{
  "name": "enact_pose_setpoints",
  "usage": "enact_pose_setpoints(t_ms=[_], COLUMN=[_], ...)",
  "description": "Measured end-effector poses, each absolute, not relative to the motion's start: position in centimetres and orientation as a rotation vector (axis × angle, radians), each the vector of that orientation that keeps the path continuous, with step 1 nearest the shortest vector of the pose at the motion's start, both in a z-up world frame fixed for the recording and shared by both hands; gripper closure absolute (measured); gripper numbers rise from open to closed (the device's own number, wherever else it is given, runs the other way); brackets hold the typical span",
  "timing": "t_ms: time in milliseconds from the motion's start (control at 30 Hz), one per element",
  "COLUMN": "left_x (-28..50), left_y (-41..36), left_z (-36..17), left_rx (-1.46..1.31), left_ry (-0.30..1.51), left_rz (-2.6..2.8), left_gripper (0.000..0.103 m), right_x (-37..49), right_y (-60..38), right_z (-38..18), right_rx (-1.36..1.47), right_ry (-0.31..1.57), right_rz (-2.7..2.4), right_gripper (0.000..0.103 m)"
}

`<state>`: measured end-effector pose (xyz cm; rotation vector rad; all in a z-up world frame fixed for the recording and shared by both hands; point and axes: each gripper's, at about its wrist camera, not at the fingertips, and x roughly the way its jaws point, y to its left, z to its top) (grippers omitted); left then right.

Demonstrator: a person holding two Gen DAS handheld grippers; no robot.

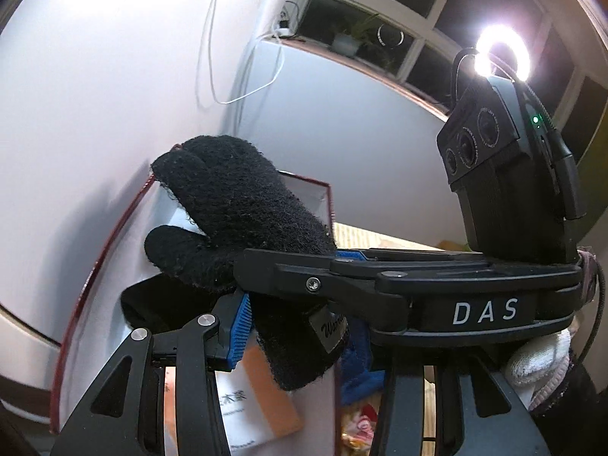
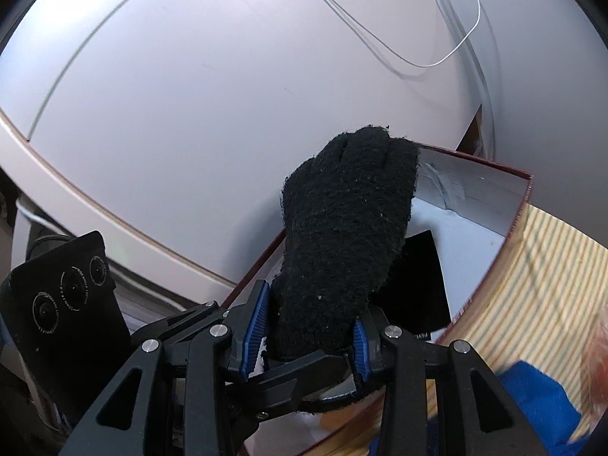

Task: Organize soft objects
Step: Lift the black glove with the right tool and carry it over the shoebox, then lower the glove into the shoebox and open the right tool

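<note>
Both grippers are holding one black knitted glove (image 2: 344,235) up in the air over an open box with a dark red rim (image 2: 520,205). The right gripper (image 2: 309,336) is pinching it by the cuff between its blue pads, and the left gripper (image 1: 292,285) is also clamping the same cuff end from the side, jaws closed on the wool. The glove is looking light, limp and fuzzy; its finger end is standing up here only because the knit is thick, so it will likely be flopping once released. The cuff, being doubled and firmer, is seeming the best place to grip; the loose fingers would be stretching and slipping.
</note>
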<state>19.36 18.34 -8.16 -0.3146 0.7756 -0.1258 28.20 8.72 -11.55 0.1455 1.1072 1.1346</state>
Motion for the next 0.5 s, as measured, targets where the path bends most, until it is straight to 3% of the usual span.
enact_pose_setpoints(t_ms=[167,233,500], left_x=[20.3,20.7,19.5], left_y=[18.8,18.8,19.7], left_z=[-8.6,-8.7,-8.6], left_rx=[-0.295,-0.273,-0.247], left_ry=[0.794,0.797,0.798], left_rz=[-0.104,-0.071,0.027], left_gripper=[0.058,0.053,0.041], right_x=[28.4,28.2,28.3], right_y=[9.6,9.6,7.4], right_z=[-11.9,-11.8,-11.2], right_rx=[0.118,0.104,0.098], right_ry=[1.115,1.116,1.089], right_rz=[1.125,1.106,1.016], right_gripper=[0.063,0.053,0.037])
